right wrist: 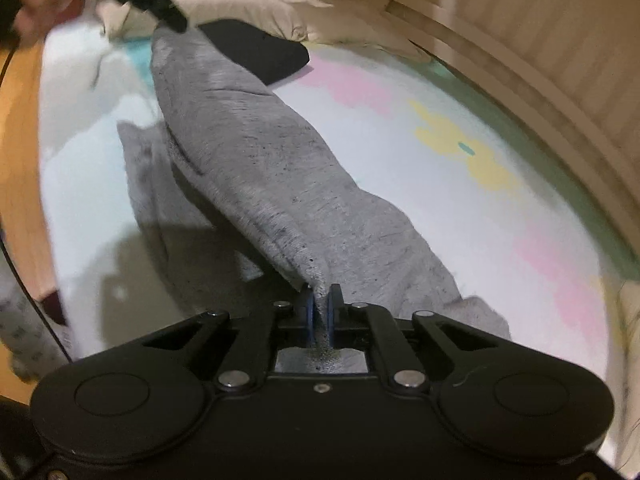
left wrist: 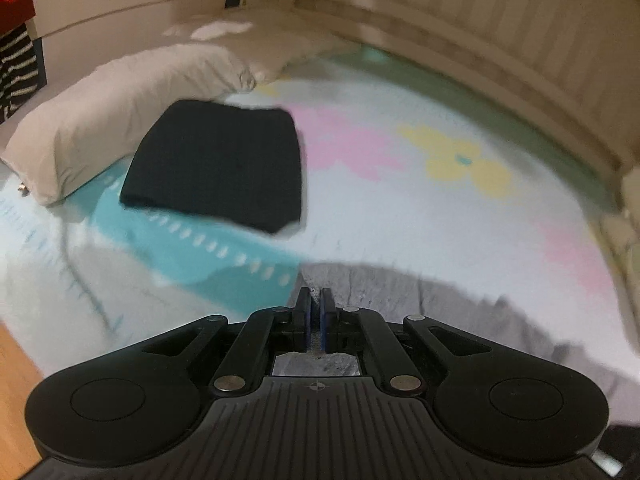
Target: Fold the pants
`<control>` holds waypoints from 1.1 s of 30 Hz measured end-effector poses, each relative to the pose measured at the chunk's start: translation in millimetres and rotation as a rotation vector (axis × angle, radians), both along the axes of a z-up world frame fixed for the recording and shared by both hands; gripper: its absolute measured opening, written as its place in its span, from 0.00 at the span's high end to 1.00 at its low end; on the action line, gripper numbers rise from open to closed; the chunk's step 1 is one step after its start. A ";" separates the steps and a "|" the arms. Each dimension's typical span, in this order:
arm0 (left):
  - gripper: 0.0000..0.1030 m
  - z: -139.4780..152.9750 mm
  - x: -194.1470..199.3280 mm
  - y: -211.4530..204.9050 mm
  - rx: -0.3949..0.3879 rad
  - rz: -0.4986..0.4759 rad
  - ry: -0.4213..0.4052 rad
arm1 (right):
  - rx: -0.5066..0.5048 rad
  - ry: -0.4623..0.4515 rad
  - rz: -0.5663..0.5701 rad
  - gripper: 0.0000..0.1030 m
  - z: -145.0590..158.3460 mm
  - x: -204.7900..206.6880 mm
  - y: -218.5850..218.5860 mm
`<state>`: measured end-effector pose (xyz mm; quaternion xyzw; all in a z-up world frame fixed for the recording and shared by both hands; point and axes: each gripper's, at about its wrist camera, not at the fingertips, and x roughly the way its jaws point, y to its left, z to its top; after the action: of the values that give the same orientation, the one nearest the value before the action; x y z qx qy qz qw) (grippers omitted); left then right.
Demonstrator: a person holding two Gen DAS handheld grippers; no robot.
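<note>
Two wrist views, both low over the bed

We look forward along each tool, close above the floral bedsheet point(left wrist: 400, 216) toward the slatted bed rail point(left wrist: 500, 52). Both views share the folded black garment point(left wrist: 220, 160), the pillow point(left wrist: 120, 108) and the yellow flower print point(right wrist: 472, 152); the right view also catches the left tool point(right wrist: 176, 20) far off.
</note>
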<state>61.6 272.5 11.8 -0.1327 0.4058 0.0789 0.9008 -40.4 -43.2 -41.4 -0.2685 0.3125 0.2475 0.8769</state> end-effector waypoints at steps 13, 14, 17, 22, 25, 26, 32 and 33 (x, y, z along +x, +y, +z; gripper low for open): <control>0.90 -24.1 2.9 17.3 0.184 0.217 0.148 | -0.146 0.092 0.093 0.56 -37.3 -6.2 20.6; 0.90 -12.7 1.0 14.0 0.194 0.211 0.105 | -0.099 0.098 0.086 0.50 -29.9 -6.3 15.6; 0.90 10.2 4.2 -7.4 0.221 0.112 0.033 | 0.051 0.100 0.032 0.43 -8.2 -2.4 -2.4; 0.81 6.1 34.1 -66.0 0.201 -0.108 0.022 | 0.144 0.121 -0.107 0.44 8.3 23.4 -33.4; 0.81 -13.6 48.5 -105.2 0.187 -0.222 0.052 | 0.136 0.137 -0.248 0.44 8.0 41.3 -58.2; 0.82 -22.0 55.0 -118.5 0.181 -0.260 0.065 | 0.143 0.157 -0.301 0.44 7.0 46.5 -68.6; 0.81 -72.8 70.6 -175.9 0.208 -0.421 0.146 | 0.253 0.309 -0.692 0.45 -10.2 66.8 -164.1; 0.81 -80.1 70.9 -178.7 0.210 -0.432 0.160 | 0.266 0.312 -0.753 0.45 -12.0 65.6 -181.2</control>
<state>132.5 93.8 -68.3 0.0581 0.4843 -0.0634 0.8707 25.2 -224.3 -53.4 0.0203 0.4830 -0.0139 0.8752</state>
